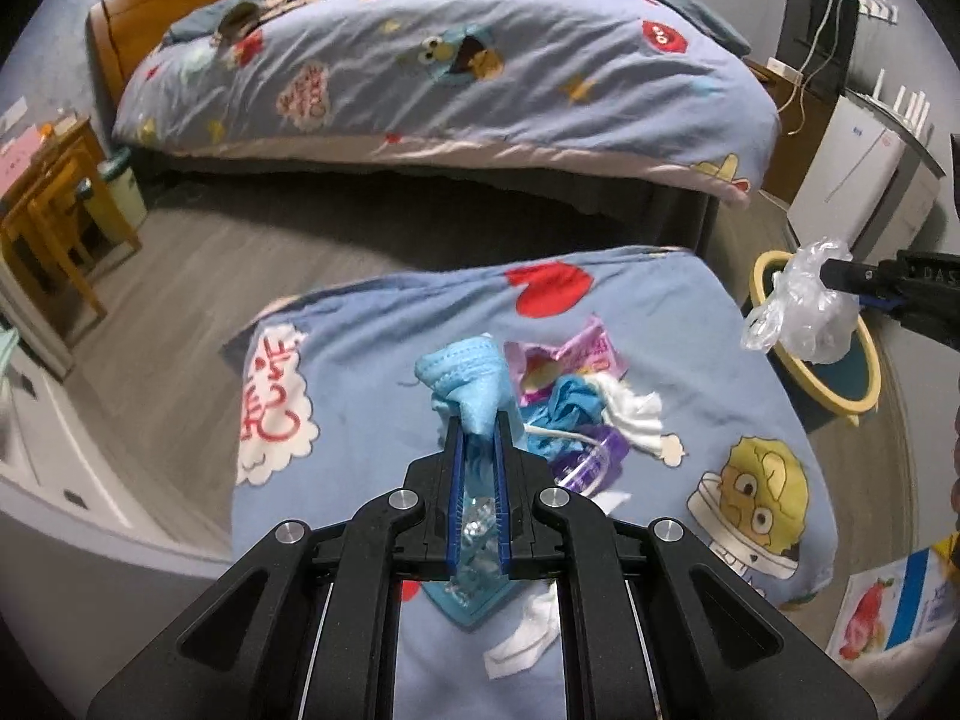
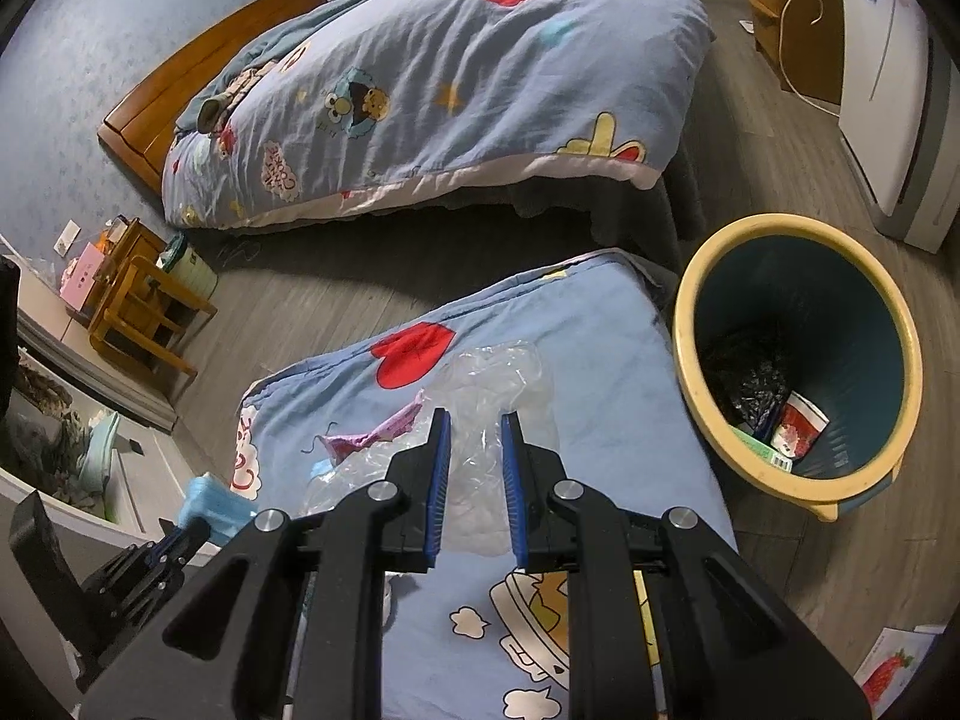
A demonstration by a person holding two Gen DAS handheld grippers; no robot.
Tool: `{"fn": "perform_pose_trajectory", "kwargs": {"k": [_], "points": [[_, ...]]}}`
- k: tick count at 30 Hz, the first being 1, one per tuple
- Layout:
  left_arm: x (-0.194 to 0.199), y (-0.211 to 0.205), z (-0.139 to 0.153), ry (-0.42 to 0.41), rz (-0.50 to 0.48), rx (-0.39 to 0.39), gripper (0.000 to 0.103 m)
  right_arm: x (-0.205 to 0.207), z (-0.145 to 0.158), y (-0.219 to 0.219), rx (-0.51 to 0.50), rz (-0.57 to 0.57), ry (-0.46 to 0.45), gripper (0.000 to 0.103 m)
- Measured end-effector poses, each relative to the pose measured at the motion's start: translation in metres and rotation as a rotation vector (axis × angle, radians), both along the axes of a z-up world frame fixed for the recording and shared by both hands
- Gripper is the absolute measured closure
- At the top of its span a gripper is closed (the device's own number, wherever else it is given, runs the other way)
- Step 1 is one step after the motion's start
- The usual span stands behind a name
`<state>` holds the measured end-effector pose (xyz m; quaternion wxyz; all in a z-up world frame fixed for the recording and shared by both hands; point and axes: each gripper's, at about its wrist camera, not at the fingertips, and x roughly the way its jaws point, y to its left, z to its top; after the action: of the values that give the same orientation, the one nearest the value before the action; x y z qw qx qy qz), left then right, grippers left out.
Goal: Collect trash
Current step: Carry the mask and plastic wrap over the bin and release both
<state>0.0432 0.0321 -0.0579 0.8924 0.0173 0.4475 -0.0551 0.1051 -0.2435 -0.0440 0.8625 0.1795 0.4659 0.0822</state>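
My left gripper is shut on a crumpled light-blue face mask, held just above a trash pile on a blue cartoon-print cloth. The pile holds a purple wrapper, a white tissue and clear tubing. My right gripper is shut on a clear plastic bag. In the left wrist view that bag hangs from the right gripper at the near rim of a yellow-rimmed bin. The bin stands right of the cloth and has wrappers inside.
A bed with a cartoon duvet lies beyond a strip of grey wood floor. Wooden furniture and a small green bin stand at the left, a white appliance at the right. A strawberry-print package lies near the cloth's right corner.
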Motion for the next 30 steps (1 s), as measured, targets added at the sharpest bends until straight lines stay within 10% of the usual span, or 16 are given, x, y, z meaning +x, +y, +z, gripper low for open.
{"fn": "perform_pose_trajectory", "kwargs": {"k": [15,30], "points": [[0.003,-0.087,0.057,-0.162,-0.156,0.016,0.093,-0.025,0.037,-0.088,-0.067,-0.14,-0.099,0.087],[0.05,-0.271,0.035,-0.075,-0.408,-0.035,0.093,-0.033,0.001,-0.221,-0.179,-0.396,-0.059,0.087]]}}
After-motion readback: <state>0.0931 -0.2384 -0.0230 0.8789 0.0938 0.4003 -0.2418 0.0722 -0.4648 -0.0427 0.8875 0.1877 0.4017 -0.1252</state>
